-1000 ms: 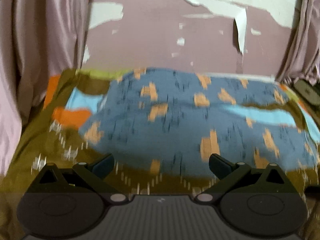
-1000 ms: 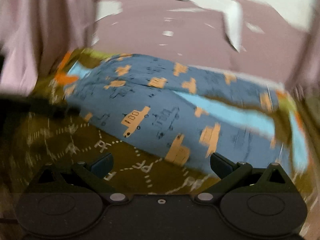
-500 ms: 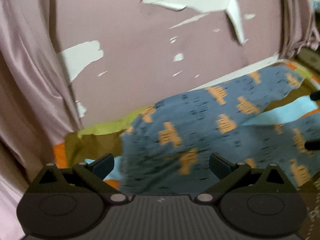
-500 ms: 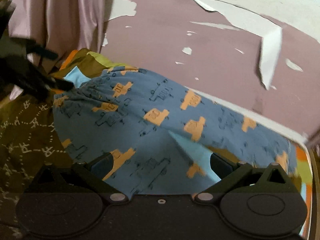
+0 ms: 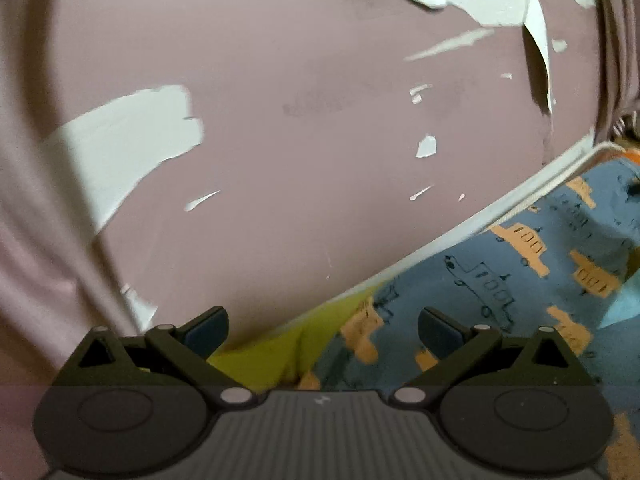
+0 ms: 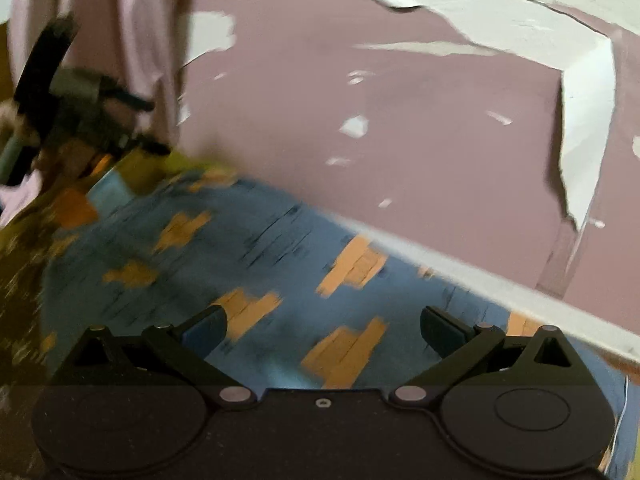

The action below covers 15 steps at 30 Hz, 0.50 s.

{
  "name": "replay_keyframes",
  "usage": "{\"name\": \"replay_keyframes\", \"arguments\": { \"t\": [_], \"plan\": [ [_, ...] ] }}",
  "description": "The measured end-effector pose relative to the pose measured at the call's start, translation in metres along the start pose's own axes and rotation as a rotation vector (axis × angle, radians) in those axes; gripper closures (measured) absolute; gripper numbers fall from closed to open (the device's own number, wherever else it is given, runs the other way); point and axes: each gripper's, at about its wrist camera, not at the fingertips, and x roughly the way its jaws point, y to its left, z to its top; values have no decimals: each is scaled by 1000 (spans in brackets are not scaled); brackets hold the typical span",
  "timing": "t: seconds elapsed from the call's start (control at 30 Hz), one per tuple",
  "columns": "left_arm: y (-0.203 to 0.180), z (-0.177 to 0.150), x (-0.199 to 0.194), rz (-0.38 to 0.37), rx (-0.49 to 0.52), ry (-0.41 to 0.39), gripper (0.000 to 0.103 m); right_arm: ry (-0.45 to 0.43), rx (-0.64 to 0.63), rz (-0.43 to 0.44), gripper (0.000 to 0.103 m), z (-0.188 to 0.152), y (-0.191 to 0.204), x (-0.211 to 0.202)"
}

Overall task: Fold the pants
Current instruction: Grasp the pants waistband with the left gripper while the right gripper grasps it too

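Note:
Blue pants printed with orange and outlined cars (image 5: 520,276) lie on a bed against the wall, filling the lower right of the left wrist view. My left gripper (image 5: 323,326) is open and empty, above the pants' left end where yellow-green bedding (image 5: 276,348) shows. In the right wrist view the same pants (image 6: 256,264) spread blurred beneath my right gripper (image 6: 323,326), which is open with nothing between its fingers. The left gripper (image 6: 80,108) appears at the far left of that view, above the bed's left end.
A mauve wall with peeling white patches (image 5: 304,152) stands right behind the bed. A pale mattress edge (image 6: 500,284) runs along it. Pinkish curtains (image 6: 120,40) hang at the left and another curtain (image 5: 618,40) at the right. Olive patterned bedding (image 6: 20,280) lies left of the pants.
Both grippers have moved forward towards the wall and tilted; the left one swung left so the pants slid to the lower right. Both stayed open and empty.

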Motion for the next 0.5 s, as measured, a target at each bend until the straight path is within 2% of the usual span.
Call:
{"name": "replay_keyframes", "arguments": {
  "t": [0.13, 0.27, 0.37, 0.47, 0.5],
  "plan": [
    [-1, 2, 32, -13, 21, 8, 8, -14, 41, -86, 1, 15, -30, 38],
    [3, 1, 55, -55, 19, 45, 12, 28, 33, -68, 5, 26, -54, 72],
    [3, -1, 61, -117, 45, 54, 13, 83, 10, -8, 10, 33, -63, 93],
    [3, -3, 65, -144, 52, 62, 23, 123, -12, 19, 20, 38, -67, 109],
    [4, -4, 68, -150, 42, 72, 30, 131, -19, 16, 26, 38, -66, 112]
  ]
}}
